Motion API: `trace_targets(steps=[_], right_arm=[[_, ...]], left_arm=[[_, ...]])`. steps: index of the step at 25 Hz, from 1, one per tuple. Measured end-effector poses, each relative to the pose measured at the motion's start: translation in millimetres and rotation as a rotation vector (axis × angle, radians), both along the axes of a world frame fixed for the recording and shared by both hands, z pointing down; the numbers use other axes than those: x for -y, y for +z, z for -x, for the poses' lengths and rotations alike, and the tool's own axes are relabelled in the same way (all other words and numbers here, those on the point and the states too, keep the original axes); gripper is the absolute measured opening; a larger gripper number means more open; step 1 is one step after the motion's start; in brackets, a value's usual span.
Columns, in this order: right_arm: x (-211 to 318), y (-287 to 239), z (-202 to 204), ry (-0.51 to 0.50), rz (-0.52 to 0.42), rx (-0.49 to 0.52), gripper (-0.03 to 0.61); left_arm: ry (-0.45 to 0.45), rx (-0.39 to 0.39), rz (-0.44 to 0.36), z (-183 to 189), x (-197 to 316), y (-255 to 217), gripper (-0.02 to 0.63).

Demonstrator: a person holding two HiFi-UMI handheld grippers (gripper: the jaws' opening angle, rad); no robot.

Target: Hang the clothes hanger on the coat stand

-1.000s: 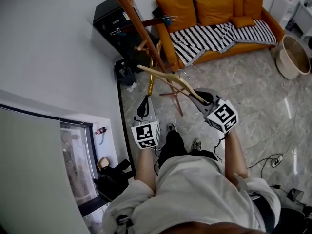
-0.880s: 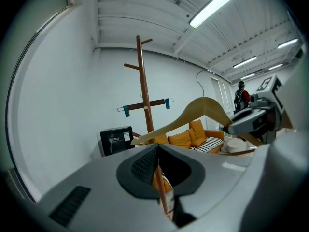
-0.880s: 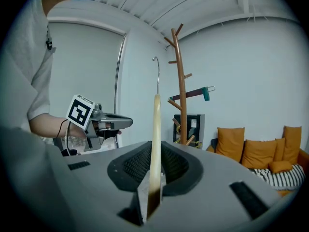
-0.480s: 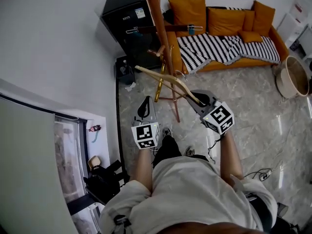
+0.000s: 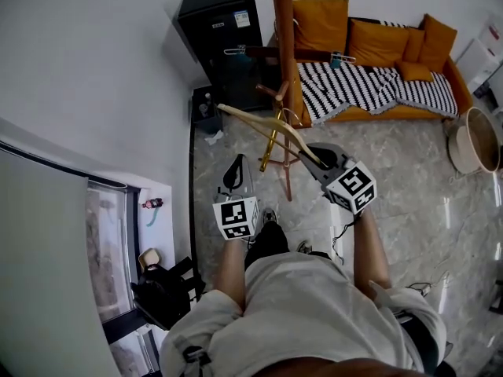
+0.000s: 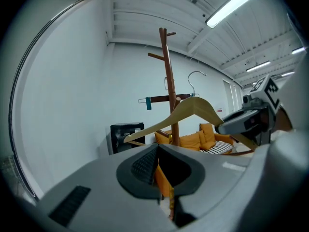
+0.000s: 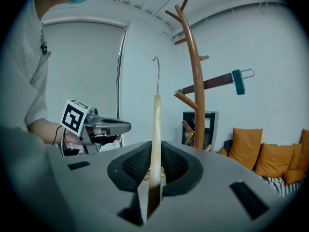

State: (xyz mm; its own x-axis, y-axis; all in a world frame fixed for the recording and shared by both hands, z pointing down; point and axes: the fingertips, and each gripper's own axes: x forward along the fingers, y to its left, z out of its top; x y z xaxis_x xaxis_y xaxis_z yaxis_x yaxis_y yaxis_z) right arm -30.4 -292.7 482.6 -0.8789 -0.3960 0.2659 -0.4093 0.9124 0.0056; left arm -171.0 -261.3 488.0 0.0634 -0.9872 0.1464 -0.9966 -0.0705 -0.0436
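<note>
A pale wooden hanger (image 5: 267, 126) with a metal hook is clamped by one arm in my right gripper (image 5: 318, 160), which is shut on it. In the right gripper view the hanger (image 7: 155, 129) stands edge-on between the pads, hook up. The brown wooden coat stand (image 5: 283, 30) rises just beyond the hanger, its pole (image 7: 195, 81) to the right of the hook and apart from it. A dark hanger with a teal clip (image 7: 217, 82) hangs on the stand. My left gripper (image 5: 235, 171) is held low beside the hanger, shut and empty (image 6: 164, 178).
A black cabinet (image 5: 220, 22) stands against the white wall behind the stand. An orange sofa with a striped blanket (image 5: 369, 73) lies at the back right, a round basket (image 5: 479, 136) farther right. A gold object (image 5: 271, 144) leans by the stand's base. Cables trail on the marble floor.
The coat stand, cabinet and sofa have slid right and nearer in the head view. Both grippers and the hanger keep almost the same places and grip.
</note>
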Motion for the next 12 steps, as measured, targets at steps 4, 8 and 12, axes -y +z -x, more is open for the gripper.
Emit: trace_targets(steps=[4, 8, 12], right_arm=[[13, 0, 14, -0.008, 0.028, 0.015, 0.049], [24, 7, 22, -0.03, 0.082, 0.063, 0.049], [34, 17, 28, -0.037, 0.129, 0.095, 0.049]], left_arm=[[-0.013, -0.006, 0.004, 14, 6, 2, 0.011], [-0.022, -0.01, 0.019, 25, 8, 10, 0.011], [-0.028, -0.015, 0.038, 34, 10, 20, 0.011]])
